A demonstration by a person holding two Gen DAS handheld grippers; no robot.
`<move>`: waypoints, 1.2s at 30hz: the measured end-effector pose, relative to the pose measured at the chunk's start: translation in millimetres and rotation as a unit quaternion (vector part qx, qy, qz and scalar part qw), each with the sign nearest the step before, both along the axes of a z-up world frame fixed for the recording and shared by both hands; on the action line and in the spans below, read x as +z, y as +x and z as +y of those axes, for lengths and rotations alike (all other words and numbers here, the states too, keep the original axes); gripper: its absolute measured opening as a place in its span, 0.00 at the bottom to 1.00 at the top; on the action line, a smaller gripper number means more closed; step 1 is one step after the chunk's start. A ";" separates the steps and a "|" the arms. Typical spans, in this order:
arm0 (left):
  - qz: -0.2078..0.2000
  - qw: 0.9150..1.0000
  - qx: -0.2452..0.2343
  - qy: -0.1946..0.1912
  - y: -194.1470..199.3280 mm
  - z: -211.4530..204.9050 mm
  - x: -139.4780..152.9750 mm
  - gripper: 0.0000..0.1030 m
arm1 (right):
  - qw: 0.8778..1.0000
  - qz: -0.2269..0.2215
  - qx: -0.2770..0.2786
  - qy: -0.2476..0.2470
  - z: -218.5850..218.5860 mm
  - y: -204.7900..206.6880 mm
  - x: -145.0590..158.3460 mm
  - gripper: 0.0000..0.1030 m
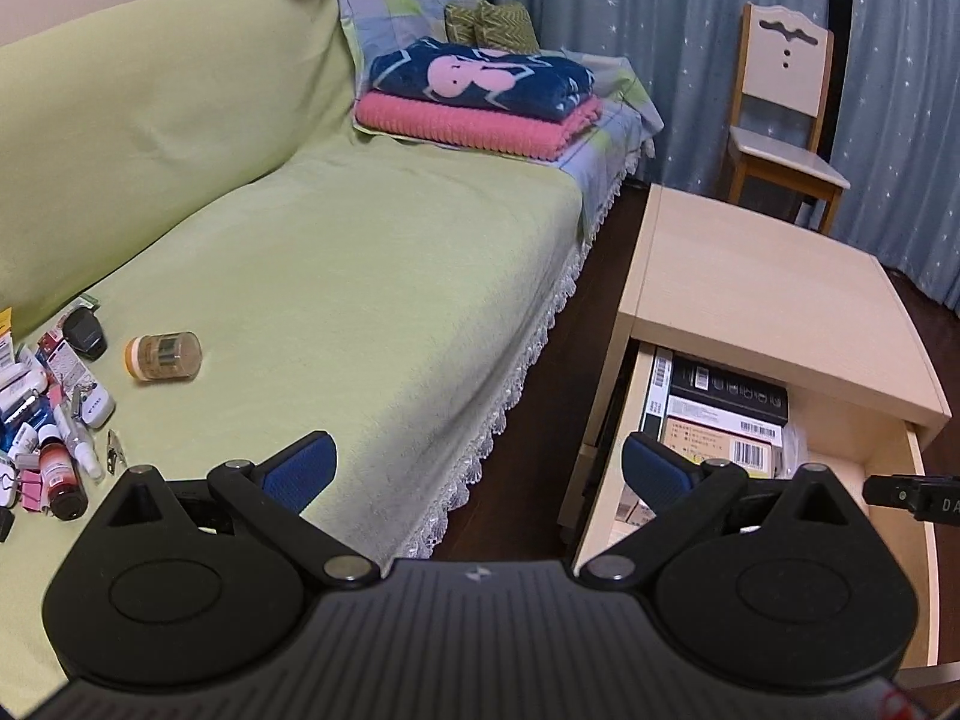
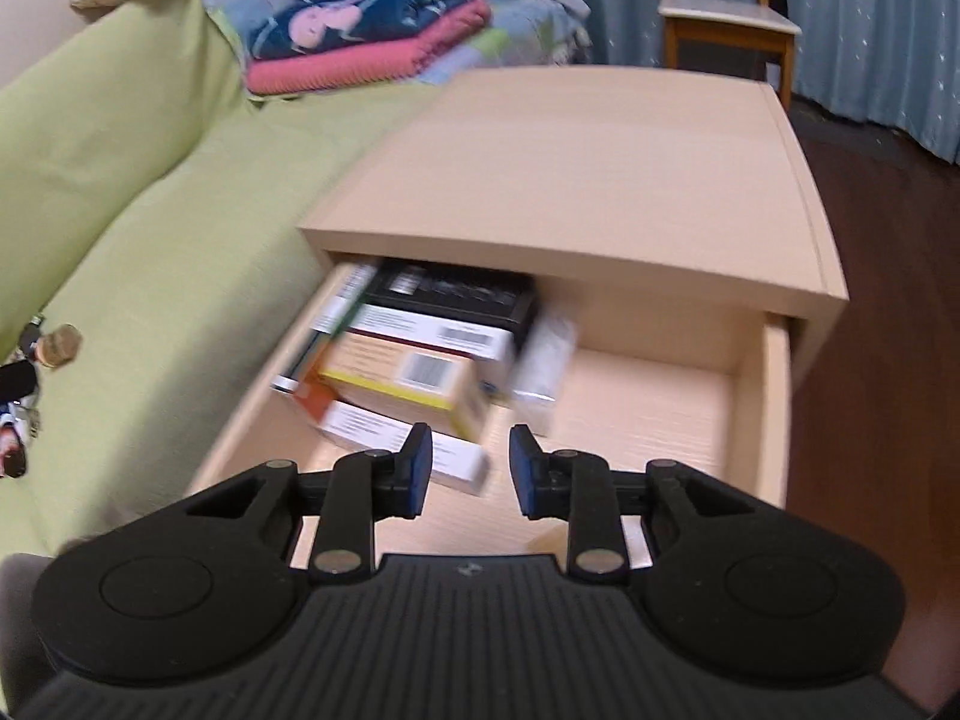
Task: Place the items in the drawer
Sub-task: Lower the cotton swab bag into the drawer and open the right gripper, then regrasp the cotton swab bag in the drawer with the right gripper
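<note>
The drawer (image 2: 636, 414) of the pale wooden cabinet (image 2: 600, 180) stands pulled out toward the cameras, its long axis running from the cabinet front out to the near edge. Boxes (image 2: 414, 360) fill its left half, stacked and overlapping, most lying flat with their long sides roughly across the drawer; a black box (image 2: 456, 294) sits furthest back, partly under the cabinet top. A small white box (image 2: 543, 360) leans just right of the stack. The right half of the drawer floor is bare. The right wrist view is blurred, so labels cannot be read there.

The right gripper (image 2: 470, 471) hovers over the drawer's near end, its jaws parted with nothing between them, the blue pads (image 2: 420, 468) facing each other.

The left gripper (image 1: 477, 468) is spread wide and empty, hanging over the gap between the sofa (image 1: 330, 300) and the cabinet; one finger lies over the green cover, the other over the drawer's left edge.

The remaining items lie on the sofa seat, well apart from the drawer. A jar (image 1: 163, 357) with an orange lid lies on its side, lid pointing left, alone on the cover. Further left is a clutter of bottles and tubes (image 1: 54, 438), with a dark-capped red bottle (image 1: 60, 477) lying lengthwise toward the camera. Folded blankets (image 1: 480, 96) rest at the sofa's far end, and a chair (image 1: 780, 114) stands by the curtain.
</note>
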State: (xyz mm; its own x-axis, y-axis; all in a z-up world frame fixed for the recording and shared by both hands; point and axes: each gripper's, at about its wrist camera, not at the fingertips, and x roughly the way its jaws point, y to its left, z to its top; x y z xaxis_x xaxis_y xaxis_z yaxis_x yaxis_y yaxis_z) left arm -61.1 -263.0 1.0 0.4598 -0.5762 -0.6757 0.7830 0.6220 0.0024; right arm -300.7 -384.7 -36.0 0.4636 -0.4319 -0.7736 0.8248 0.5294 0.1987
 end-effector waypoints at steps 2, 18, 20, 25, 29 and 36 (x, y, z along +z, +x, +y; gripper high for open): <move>-0.002 1.000 -0.006 0.007 -2.5 -3.8 -2.0 0.99 | 1.000 0.020 0.004 0.010 -9.2 -7.3 -8.4 0.25; -0.003 0.999 -0.037 0.035 -10.6 -30.0 -17.2 0.99 | 0.972 0.097 -0.094 0.195 -44.8 -43.0 -88.2 0.71; -0.001 0.999 -0.036 0.036 -8.5 -29.8 -18.8 0.99 | 0.970 0.112 -0.093 0.195 -46.3 -34.7 -92.5 0.73; 0.000 0.999 -0.031 0.034 -2.9 -27.2 -20.2 0.99 | 0.965 0.156 -0.074 0.196 -49.1 -7.1 -107.0 0.74; 0.002 0.999 -0.026 0.032 3.2 -24.8 -21.8 0.99 | 0.959 0.208 -0.050 0.184 -43.7 11.4 -118.7 0.76; 0.008 0.999 -0.022 0.031 10.6 -21.6 -25.3 0.99 | 0.961 0.239 0.018 0.141 -23.8 30.8 -117.4 0.75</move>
